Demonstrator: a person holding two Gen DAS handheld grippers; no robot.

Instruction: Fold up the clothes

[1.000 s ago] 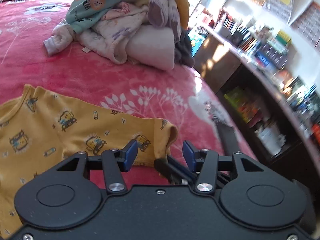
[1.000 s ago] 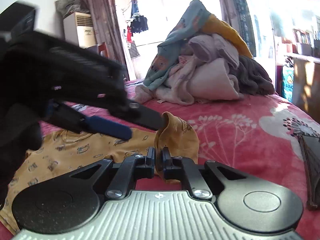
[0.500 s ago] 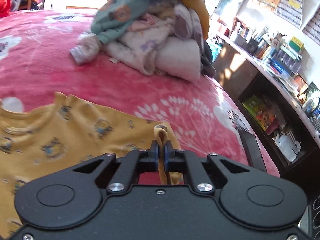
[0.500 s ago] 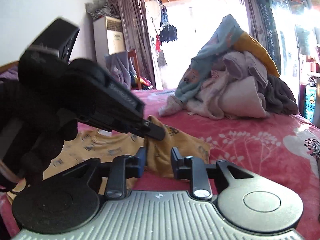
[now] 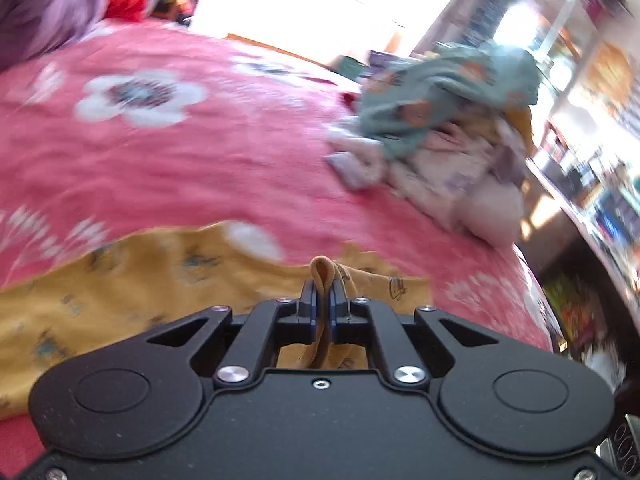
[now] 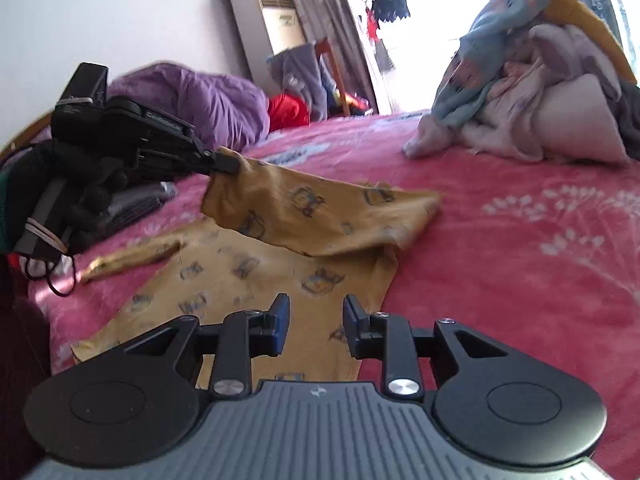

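My left gripper [image 5: 323,300] is clamped tight on a folded edge of the mustard-yellow cotton child's shirt printed with small vehicles [image 6: 256,272]; the cloth stands up between the blue pads. My right gripper [image 6: 316,322] hangs partly open above the lower part of the same shirt, nothing between its pads.

The shirt lies on the pink fleece blanket with white flower print [image 6: 520,240], near me; one flap of it is lifted and drawn across the body of the garment.

Writing: the side of the left gripper carries a small white label in the right wrist view — too blurred for me to read. The shirt's prints show no legible words.

Right wrist view only: my black-gloved left hand [image 6: 80,184] on the gripper handle, a white standing air-conditioner unit [image 6: 276,28], a crumpled purple quilt [image 6: 200,108], and the lifted flap seen from the side.

Left wrist view only: cluttered shelves at the right edge [image 5: 600,200] — heavily blurred.

Both views show the heap of unfolded pale and teal clothes [image 6: 532,88], well apart from the shirt.
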